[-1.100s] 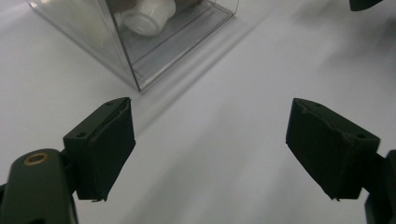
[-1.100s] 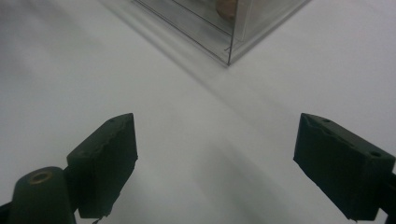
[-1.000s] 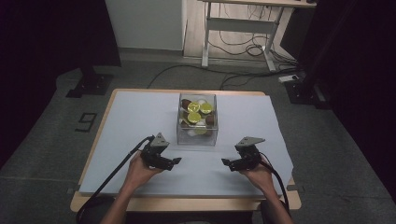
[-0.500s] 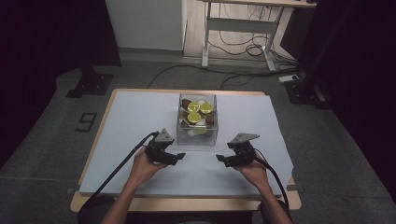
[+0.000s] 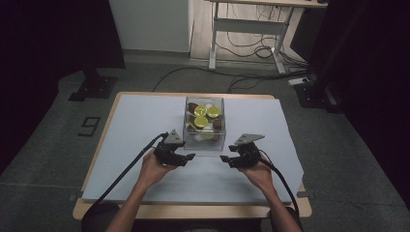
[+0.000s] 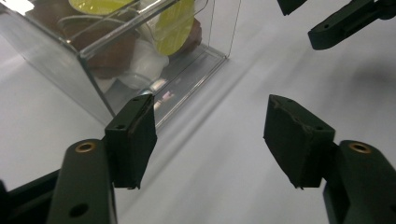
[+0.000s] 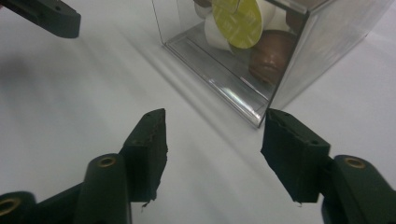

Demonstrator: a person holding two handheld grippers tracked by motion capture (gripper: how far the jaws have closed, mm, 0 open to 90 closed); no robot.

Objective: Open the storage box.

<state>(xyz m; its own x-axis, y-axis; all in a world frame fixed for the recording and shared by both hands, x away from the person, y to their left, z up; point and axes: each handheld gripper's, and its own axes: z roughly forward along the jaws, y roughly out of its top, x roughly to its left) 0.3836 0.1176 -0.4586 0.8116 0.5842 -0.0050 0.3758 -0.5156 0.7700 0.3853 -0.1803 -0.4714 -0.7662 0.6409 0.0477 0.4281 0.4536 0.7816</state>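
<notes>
A clear plastic box (image 5: pixel 204 125) stands mid-table, holding yellow-green discs, brown pieces and white pieces. My left gripper (image 5: pixel 187 157) hovers just left of the box's near corner, and my right gripper (image 5: pixel 225 159) just right of it; the two point toward each other. Both sets of jaws have just been closing, with nothing between them, and both stand open. In the left gripper view the box (image 6: pixel 116 51) lies beyond my left pad (image 6: pixel 133 137). In the right gripper view the box (image 7: pixel 261 51) sits past the right pad (image 7: pixel 292 156).
The table (image 5: pixel 145 121) carries a pale sheet. Each gripper trails a black cable (image 5: pixel 125 171) toward the near edge. Beyond the table are a dark stand base (image 5: pixel 92 87), a desk frame (image 5: pixel 246 36) and floor cables.
Both pairs of jaws have narrowed. My right gripper has shifted slightly up and toward the box; the left hand has barely moved.
</notes>
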